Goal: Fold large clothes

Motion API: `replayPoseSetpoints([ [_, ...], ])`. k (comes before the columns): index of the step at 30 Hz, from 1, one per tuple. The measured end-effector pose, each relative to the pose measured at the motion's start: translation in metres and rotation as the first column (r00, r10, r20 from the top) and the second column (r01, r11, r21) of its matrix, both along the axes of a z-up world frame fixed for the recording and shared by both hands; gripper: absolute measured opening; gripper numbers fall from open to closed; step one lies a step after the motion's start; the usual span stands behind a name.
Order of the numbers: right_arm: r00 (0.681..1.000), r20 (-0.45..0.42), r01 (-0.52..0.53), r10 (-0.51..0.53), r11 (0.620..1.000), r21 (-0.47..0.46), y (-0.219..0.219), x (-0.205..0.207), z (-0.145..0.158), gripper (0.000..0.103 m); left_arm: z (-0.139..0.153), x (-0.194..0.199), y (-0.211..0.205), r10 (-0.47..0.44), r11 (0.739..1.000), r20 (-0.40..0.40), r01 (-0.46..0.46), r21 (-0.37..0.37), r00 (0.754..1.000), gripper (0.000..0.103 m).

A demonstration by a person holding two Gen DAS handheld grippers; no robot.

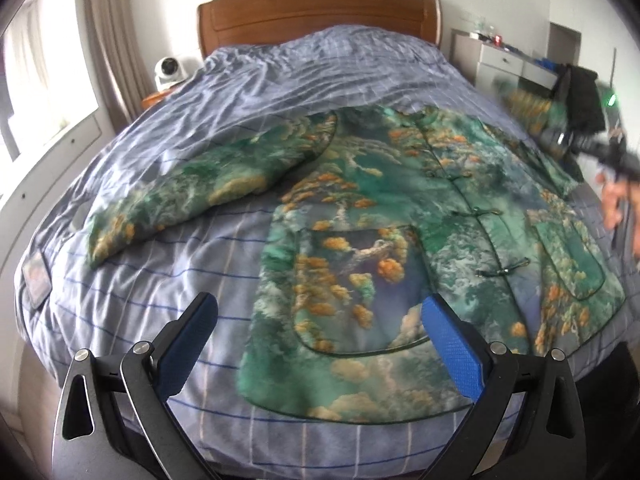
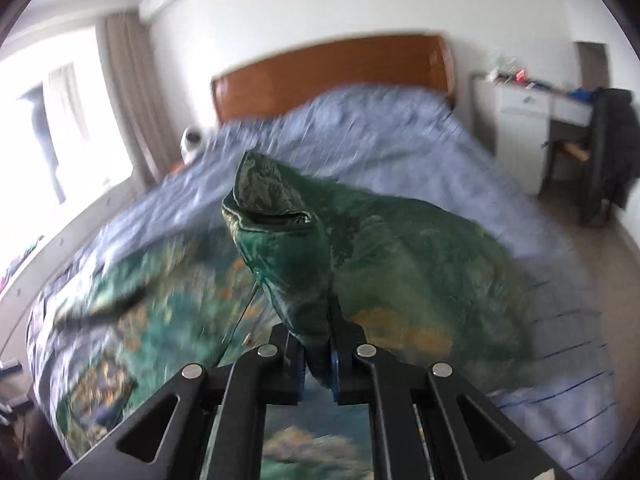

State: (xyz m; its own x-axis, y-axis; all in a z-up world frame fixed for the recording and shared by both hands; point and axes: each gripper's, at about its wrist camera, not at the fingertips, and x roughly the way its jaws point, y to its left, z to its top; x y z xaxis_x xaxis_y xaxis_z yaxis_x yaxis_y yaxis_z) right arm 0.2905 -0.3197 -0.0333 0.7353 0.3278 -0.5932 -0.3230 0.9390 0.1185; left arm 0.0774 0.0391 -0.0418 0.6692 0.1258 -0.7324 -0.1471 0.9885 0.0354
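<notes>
A large green jacket (image 1: 380, 216) with orange and white landscape print lies front-up on the bed, its left sleeve (image 1: 180, 196) spread out to the side. My left gripper (image 1: 320, 320) hovers open over the jacket's near hem, nothing between its blue pads. My right gripper (image 2: 318, 356) is shut on the jacket's right sleeve (image 2: 280, 216), which is lifted off the bed with its cuff opening facing the camera. In the left wrist view the right gripper (image 1: 576, 144) appears blurred at the far right edge, sleeve cloth trailing from it, with a person's hand (image 1: 612, 200) below.
The bed (image 1: 280, 64) has a wrinkled blue checked cover and a wooden headboard (image 1: 320, 12). A small white round device (image 1: 170, 70) sits beside the bed on the left. White drawers (image 2: 520, 100) and a chair with dark clothing (image 2: 608, 148) stand at the right.
</notes>
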Motion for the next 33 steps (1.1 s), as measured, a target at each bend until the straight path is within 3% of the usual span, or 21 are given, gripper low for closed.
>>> replayPoseSetpoints([
  [6, 0.991, -0.108, -0.094, 0.073, 0.976, -0.199, 0.049, 0.0, -0.067, 0.009, -0.005, 0.001, 0.005, 0.005, 1.0, -0.011, -0.005, 0.004, 1.0, 0.102],
  [10, 0.984, -0.156, -0.134, 0.089, 0.944, -0.302, 0.056, -0.025, -0.092, 0.013, -0.009, 0.018, -0.004, -0.063, 0.998, -0.037, 0.062, -0.006, 0.997, 0.102],
  [11, 0.982, -0.166, -0.137, 0.089, 0.943, -0.304, 0.059, -0.028, -0.096, 0.023, -0.009, 0.027, -0.009, -0.102, 0.995, -0.045, 0.101, -0.029, 0.994, 0.102],
  [12, 0.978, -0.182, -0.148, 0.098, 0.947, -0.285, 0.055, -0.034, -0.096, 0.041, -0.008, 0.037, -0.014, -0.143, 0.988, -0.056, 0.14, -0.059, 0.988, 0.102],
  [14, 0.974, -0.189, -0.168, 0.126, 0.96, -0.225, 0.047, -0.047, -0.088, 0.058, -0.003, 0.059, -0.026, -0.223, 0.968, -0.066, 0.212, -0.135, 0.973, 0.102],
  [16, 0.978, -0.163, -0.162, 0.132, 0.968, -0.189, 0.036, -0.065, -0.075, 0.059, 0.003, 0.084, -0.041, -0.31, 0.93, -0.059, 0.29, -0.225, 0.949, 0.102],
  [20, 0.992, -0.086, -0.108, 0.097, 0.985, -0.134, 0.016, -0.114, -0.056, 0.063, 0.001, 0.149, -0.092, -0.476, 0.828, -0.077, 0.418, -0.373, 0.876, 0.102],
  [23, 0.997, -0.057, -0.053, 0.049, 0.996, -0.074, -0.002, -0.149, -0.049, 0.064, -0.026, 0.196, -0.132, -0.5, 0.807, -0.138, 0.402, -0.433, 0.855, 0.1],
  [25, 0.998, -0.057, -0.024, 0.022, 0.999, -0.03, -0.011, -0.17, -0.048, 0.064, -0.051, 0.228, -0.151, -0.49, 0.806, -0.206, 0.349, -0.478, 0.847, 0.094],
  [27, 0.998, -0.057, -0.007, 0.006, 1.0, -0.007, -0.015, -0.184, -0.05, 0.064, -0.08, 0.256, -0.168, -0.448, 0.828, -0.293, 0.268, -0.493, 0.844, 0.079],
  [29, 0.999, -0.05, -0.001, 0.001, 1.0, 0.006, -0.016, -0.196, -0.05, 0.064, -0.099, 0.272, -0.178, -0.389, 0.855, -0.341, 0.198, -0.479, 0.856, 0.075],
  [31, 0.999, -0.039, -0.002, 0.002, 1.0, 0.005, -0.015, -0.205, -0.05, 0.064, -0.103, 0.278, -0.187, -0.335, 0.887, -0.344, 0.17, -0.43, 0.877, 0.054],
  [32, 1.0, -0.03, -0.001, 0.001, 1.0, 0.0, -0.014, -0.207, -0.05, 0.064, -0.102, 0.279, -0.191, -0.316, 0.904, -0.345, 0.17, -0.393, 0.884, 0.024],
  [33, 1.0, -0.024, -0.001, 0.001, 1.0, -0.003, -0.014, -0.209, -0.049, 0.064, -0.099, 0.279, -0.194, -0.315, 0.909, -0.344, 0.177, -0.378, 0.884, 0.006],
])
